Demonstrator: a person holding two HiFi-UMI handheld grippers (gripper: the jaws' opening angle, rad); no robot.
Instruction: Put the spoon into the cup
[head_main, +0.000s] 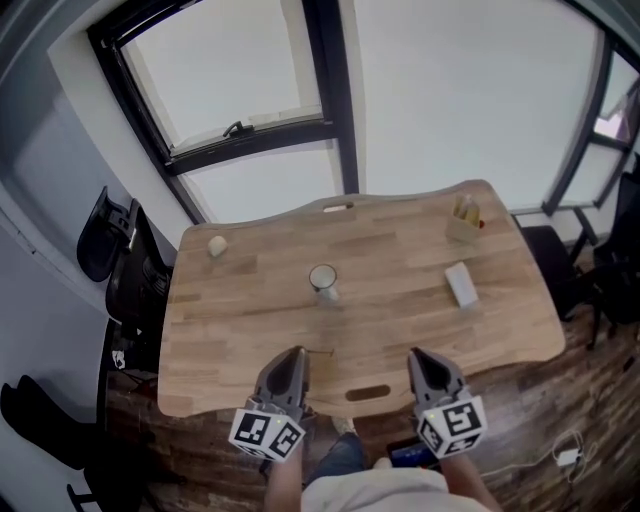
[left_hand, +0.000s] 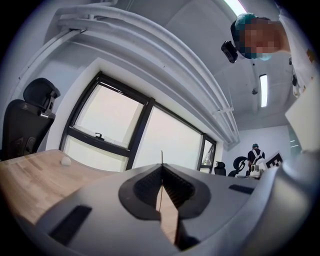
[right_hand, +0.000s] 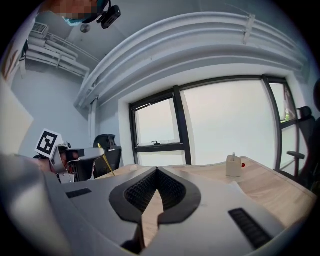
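The cup (head_main: 322, 278), a pale round tumbler, stands upright near the middle of the wooden table (head_main: 250, 310). My left gripper (head_main: 296, 356) hovers over the table's near edge, shut on the spoon (head_main: 318, 352), whose thin end pokes out to the right of the jaw tips. In the left gripper view the spoon (left_hand: 161, 158) shows only as a thin edge-on sliver rising between the closed jaws of my left gripper (left_hand: 161, 168). The right gripper view catches it as a slim golden stick (right_hand: 105, 160). My right gripper (head_main: 422, 358) (right_hand: 156, 170) is shut and holds nothing. Both gripper views miss the cup.
A small pale lump (head_main: 217, 245) lies at the table's far left. A white block (head_main: 460, 283) lies right of the cup, and a small box holder (head_main: 464, 222) (right_hand: 233, 165) stands at the far right. A black office chair (head_main: 105, 235) sits left of the table.
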